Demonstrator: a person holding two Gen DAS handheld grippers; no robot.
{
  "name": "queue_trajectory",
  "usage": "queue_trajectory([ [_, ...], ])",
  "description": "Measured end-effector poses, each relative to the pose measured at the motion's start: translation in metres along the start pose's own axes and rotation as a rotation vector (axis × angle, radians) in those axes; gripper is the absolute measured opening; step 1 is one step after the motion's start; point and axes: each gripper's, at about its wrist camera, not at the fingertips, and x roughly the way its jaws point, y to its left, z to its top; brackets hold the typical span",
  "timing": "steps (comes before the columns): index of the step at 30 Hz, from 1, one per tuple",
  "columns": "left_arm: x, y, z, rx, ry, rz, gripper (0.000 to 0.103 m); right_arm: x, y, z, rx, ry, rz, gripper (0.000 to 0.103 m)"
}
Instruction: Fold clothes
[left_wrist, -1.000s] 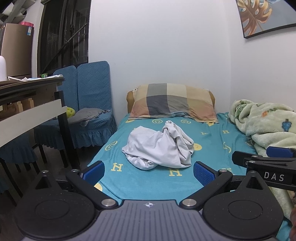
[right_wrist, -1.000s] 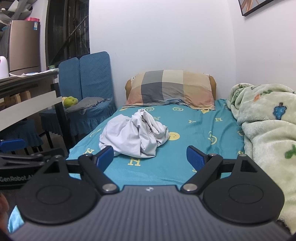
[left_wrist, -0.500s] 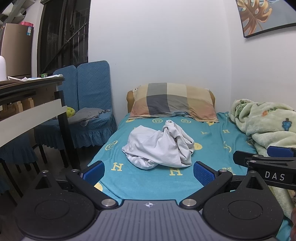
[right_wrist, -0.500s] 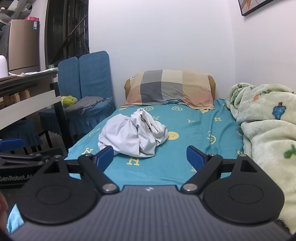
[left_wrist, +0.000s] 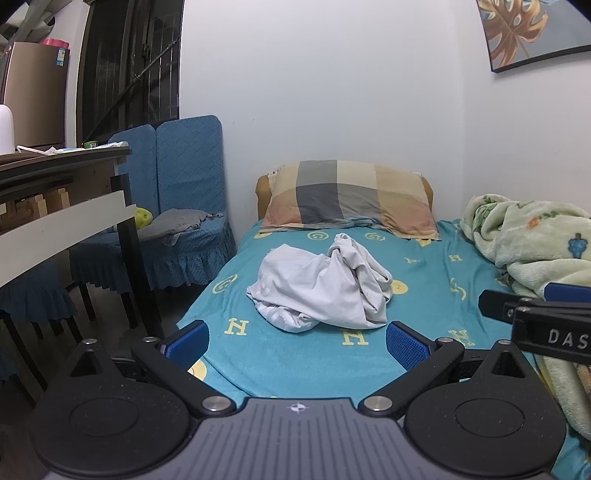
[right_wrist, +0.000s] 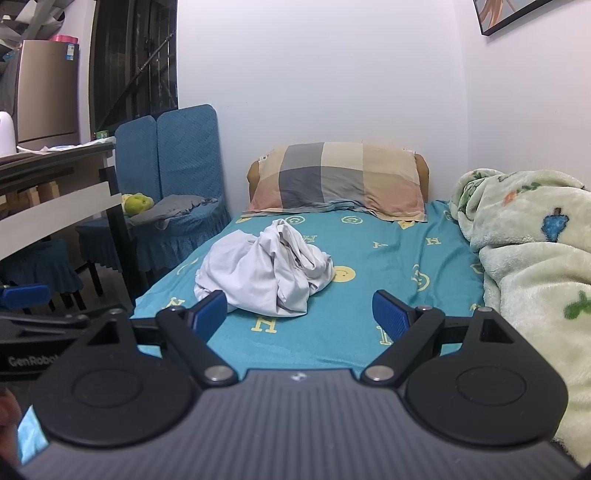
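Observation:
A crumpled white garment lies in a heap on the teal bed sheet, in front of the checked pillow. My left gripper hovers open at the bed's near edge, short of the heap, nothing between its blue pads. The same garment shows in the right wrist view, left of centre. My right gripper is open and empty too, its left pad overlapping the heap's near edge in the view. Each gripper's side shows in the other's view.
A rumpled pale green fleece blanket covers the bed's right side. Blue-covered chairs with a grey cloth and a green object stand left of the bed, beside a wooden table. White walls close off the back and right.
Both views have shifted only slightly; in the right wrist view the garment has drifted a little left and lower. Both grippers stay open.

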Motion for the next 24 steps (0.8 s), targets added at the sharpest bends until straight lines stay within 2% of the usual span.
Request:
queue_trajectory([
  [8, 0.005, 0.0, -0.002, -0.002, -0.003, -0.027, 0.103, -0.005, -0.007, 0.005, 0.03, -0.003, -0.01, 0.087],
  [14, 0.03, -0.012, 0.008, 0.007, -0.002, -0.098, 0.102, -0.007, -0.008, 0.008, 0.014, -0.008, -0.049, 0.087],
  [18, 0.07, -0.032, 0.02, 0.043, 0.015, -0.126, 0.101, -0.003, -0.014, 0.009, 0.02, 0.008, -0.054, 0.087],
  [24, 0.163, -0.062, 0.033, 0.066, 0.05, -0.122, 0.098, 0.01, -0.035, 0.012, 0.086, 0.014, -0.047, 0.087],
])
